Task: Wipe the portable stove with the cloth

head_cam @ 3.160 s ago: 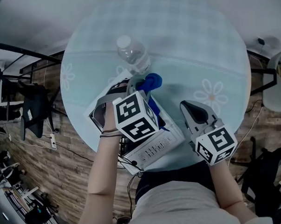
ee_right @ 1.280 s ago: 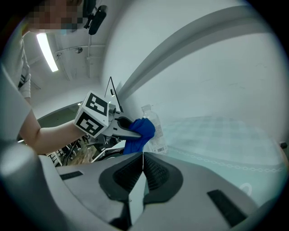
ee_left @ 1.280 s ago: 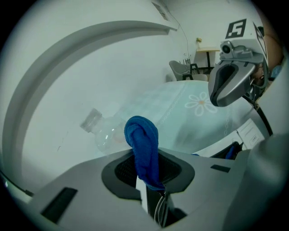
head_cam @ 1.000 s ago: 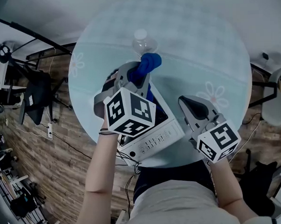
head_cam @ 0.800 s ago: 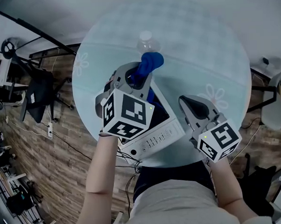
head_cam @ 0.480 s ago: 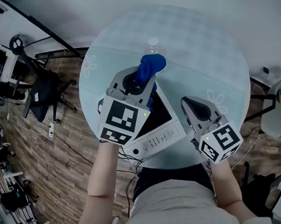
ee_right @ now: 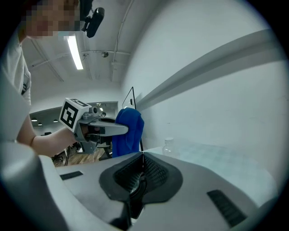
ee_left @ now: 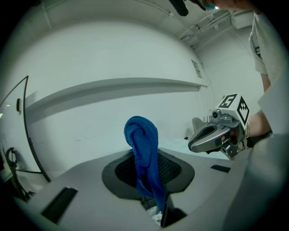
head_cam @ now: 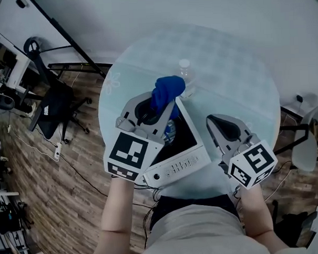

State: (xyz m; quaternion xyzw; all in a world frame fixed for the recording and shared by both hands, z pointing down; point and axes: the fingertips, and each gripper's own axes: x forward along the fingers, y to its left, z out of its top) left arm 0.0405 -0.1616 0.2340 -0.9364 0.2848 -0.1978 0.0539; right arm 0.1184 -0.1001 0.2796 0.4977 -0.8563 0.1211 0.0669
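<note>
The white portable stove [head_cam: 177,165] with a black top sits at the near edge of the round table [head_cam: 236,78]. My left gripper [head_cam: 167,108] hangs above the stove's left side, tilted upward, shut on a blue cloth [head_cam: 168,91] that bunches out past its tips. The left gripper view has the cloth [ee_left: 143,153] standing up between the jaws. My right gripper [head_cam: 211,119] is shut with nothing in it, just right of the stove. From the right gripper view I see the left gripper [ee_right: 97,127] and the cloth [ee_right: 129,131] raised in the air.
A clear plastic bottle [head_cam: 185,70] stands on the table behind the stove and also shows in the right gripper view [ee_right: 168,146]. A black office chair [head_cam: 55,110] and cables are on the wooden floor at left. A white chair [head_cam: 309,138] is at right.
My left gripper has risen off the stove with the blue cloth and tilted upward. The right gripper has stayed beside the stove. The head view has shifted.
</note>
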